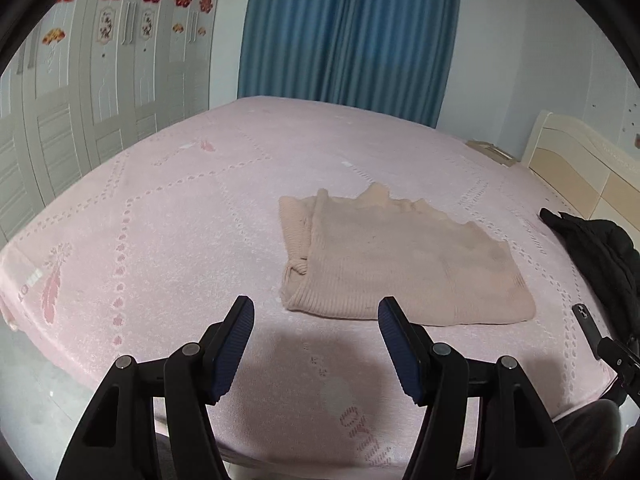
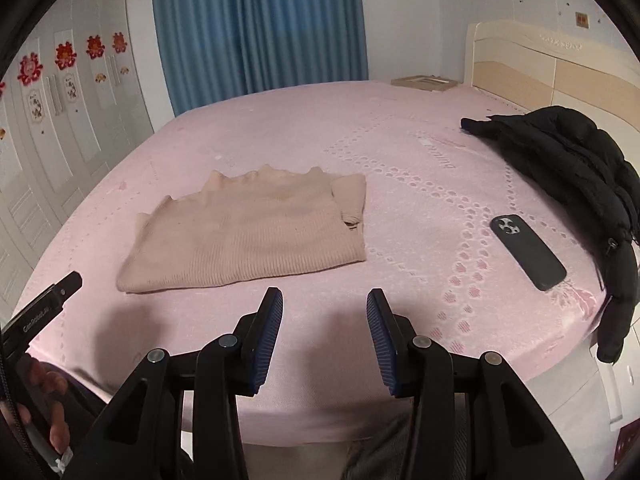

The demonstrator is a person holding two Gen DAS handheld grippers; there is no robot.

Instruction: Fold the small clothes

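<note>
Ahead of both grippers, a folded beige knit sweater [image 1: 400,264] lies flat on the pink bedspread [image 1: 160,220]. Left gripper [image 1: 316,312] hangs above the near edge with jaws apart, nothing between them; the sweater is just beyond its right finger. Right gripper [image 2: 325,304] is likewise parted and empty, the sweater ahead-left, a black phone [image 2: 527,251] and black jacket [image 2: 580,168] to its right.
</note>
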